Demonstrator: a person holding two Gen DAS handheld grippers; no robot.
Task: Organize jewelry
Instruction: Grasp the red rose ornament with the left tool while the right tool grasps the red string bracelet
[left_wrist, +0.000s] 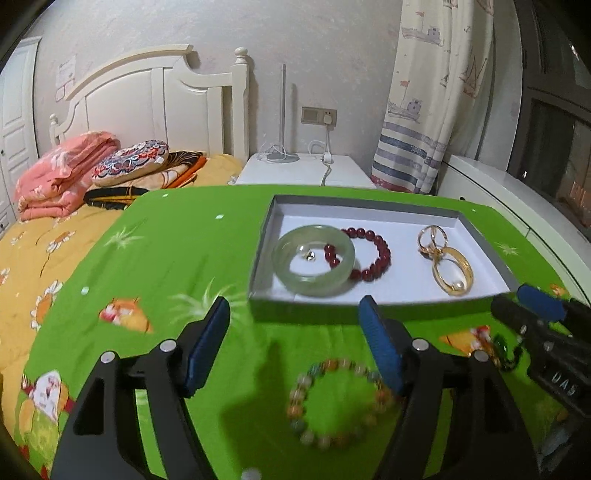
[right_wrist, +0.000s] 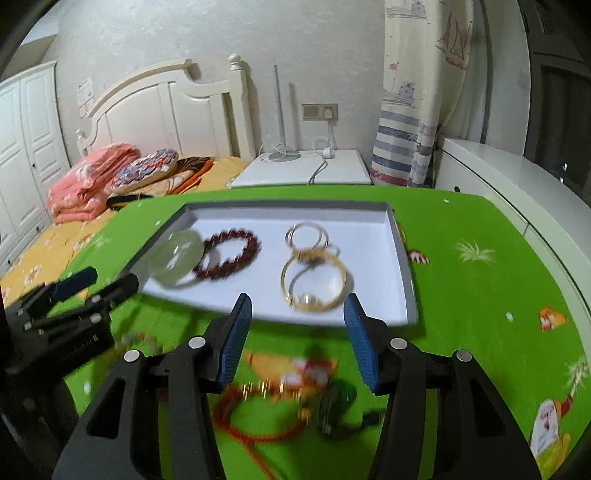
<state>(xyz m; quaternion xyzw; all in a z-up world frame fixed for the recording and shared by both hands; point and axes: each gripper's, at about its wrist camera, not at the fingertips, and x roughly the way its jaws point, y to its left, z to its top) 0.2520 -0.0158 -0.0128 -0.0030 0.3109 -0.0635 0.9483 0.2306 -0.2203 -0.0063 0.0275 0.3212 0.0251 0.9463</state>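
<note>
My left gripper (left_wrist: 295, 347) stands apart and empty over a pastel bead bracelet (left_wrist: 338, 402). My right gripper (right_wrist: 297, 341), also apart, is over a red cord necklace (right_wrist: 258, 417). The tray (left_wrist: 388, 216) already holds a jade bangle (left_wrist: 314, 260), red beads (left_wrist: 369, 254) and gold rings (left_wrist: 448, 262); these two remain outside.

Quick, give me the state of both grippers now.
Left gripper: open, holding nothing; a bead bracelet lies on the cloth below it.
Right gripper: open, holding nothing; a red cord lies below it.
</note>
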